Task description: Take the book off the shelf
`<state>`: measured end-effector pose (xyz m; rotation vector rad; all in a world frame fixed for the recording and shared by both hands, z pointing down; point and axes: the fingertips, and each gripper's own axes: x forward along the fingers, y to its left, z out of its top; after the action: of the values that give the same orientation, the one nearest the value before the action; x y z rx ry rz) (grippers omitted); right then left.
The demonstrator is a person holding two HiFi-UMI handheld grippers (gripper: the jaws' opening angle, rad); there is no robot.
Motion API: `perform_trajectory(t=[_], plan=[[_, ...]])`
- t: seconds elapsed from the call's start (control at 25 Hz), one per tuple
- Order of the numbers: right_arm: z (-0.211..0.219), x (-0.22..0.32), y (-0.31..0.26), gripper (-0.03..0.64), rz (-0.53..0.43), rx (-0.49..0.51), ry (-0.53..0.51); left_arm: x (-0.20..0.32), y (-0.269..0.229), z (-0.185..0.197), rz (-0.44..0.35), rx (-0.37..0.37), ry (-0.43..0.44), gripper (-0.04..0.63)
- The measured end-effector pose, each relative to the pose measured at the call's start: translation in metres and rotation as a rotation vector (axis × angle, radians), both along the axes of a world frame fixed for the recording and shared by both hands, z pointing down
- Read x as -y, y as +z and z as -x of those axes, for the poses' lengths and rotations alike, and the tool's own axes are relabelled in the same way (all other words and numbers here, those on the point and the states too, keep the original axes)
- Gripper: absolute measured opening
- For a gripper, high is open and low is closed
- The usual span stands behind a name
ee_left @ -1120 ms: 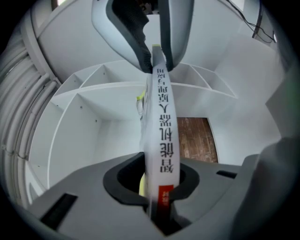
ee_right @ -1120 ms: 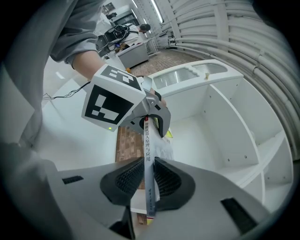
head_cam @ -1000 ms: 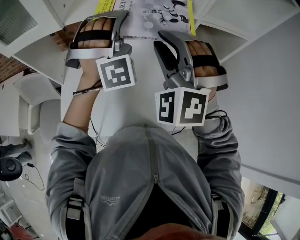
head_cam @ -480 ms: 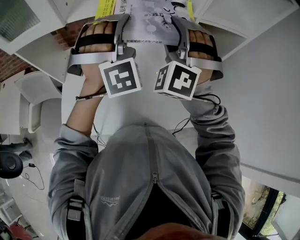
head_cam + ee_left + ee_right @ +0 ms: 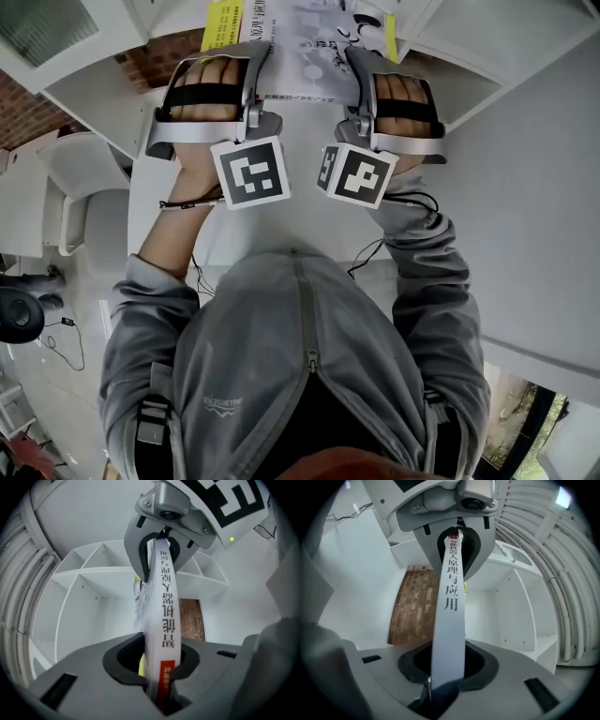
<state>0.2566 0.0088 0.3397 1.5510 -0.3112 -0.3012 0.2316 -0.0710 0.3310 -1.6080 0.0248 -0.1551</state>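
Observation:
A thin white book (image 5: pixel 309 42) with a yellow strip and black print is held flat between my two grippers, in front of the white shelf (image 5: pixel 103 89). My left gripper (image 5: pixel 261 66) is shut on its left edge. In the left gripper view the spine (image 5: pixel 165 630) runs from my jaws (image 5: pixel 157 670) up to the right gripper (image 5: pixel 159 550). My right gripper (image 5: pixel 359 70) grips the opposite edge; its jaws have just been closing and now press on the book (image 5: pixel 450 620). The left gripper (image 5: pixel 457 541) shows at the far end.
White shelf compartments (image 5: pixel 93 581) and a brick wall (image 5: pixel 410 609) lie behind the book. A white panel (image 5: pixel 525 187) rises on the right. A white chair (image 5: pixel 80 187) and cables (image 5: pixel 61 328) are on the floor at the left.
My right gripper rolled upright, swung in to the book's right edge and closed on it. Both grippers and the book have shifted slightly down the picture, toward the person.

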Motion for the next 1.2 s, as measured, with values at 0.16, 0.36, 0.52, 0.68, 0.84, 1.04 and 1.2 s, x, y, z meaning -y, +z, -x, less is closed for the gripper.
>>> perform_trajectory(t=[0.16,0.36,0.52,0.68,0.84,1.04,1.2], plan=[[0.012,0.002,0.009,0.104,0.009,-0.037,-0.010,0.002,0.010,0.012,-0.030,-0.022,-0.002,0.081],[0.025,0.009,0.017,0.097,0.026,-0.036,-0.016,0.010,0.019,0.024,-0.047,-0.030,0.001,0.077],[0.033,0.009,0.029,0.095,0.017,-0.040,-0.023,0.009,0.031,0.031,-0.066,-0.035,0.001,0.077],[0.037,0.009,0.026,0.092,0.019,-0.047,-0.026,0.009,0.026,0.037,-0.074,-0.062,0.001,0.075],[0.040,0.009,0.023,0.092,0.026,-0.042,-0.024,0.008,0.023,0.039,-0.055,-0.066,0.011,0.075],[0.042,0.008,0.037,0.092,0.039,-0.017,-0.027,0.007,0.038,0.040,-0.048,-0.041,0.013,0.075],[0.043,0.008,0.041,0.092,0.045,0.004,-0.032,0.007,0.042,0.041,-0.041,-0.022,0.008,0.075]])
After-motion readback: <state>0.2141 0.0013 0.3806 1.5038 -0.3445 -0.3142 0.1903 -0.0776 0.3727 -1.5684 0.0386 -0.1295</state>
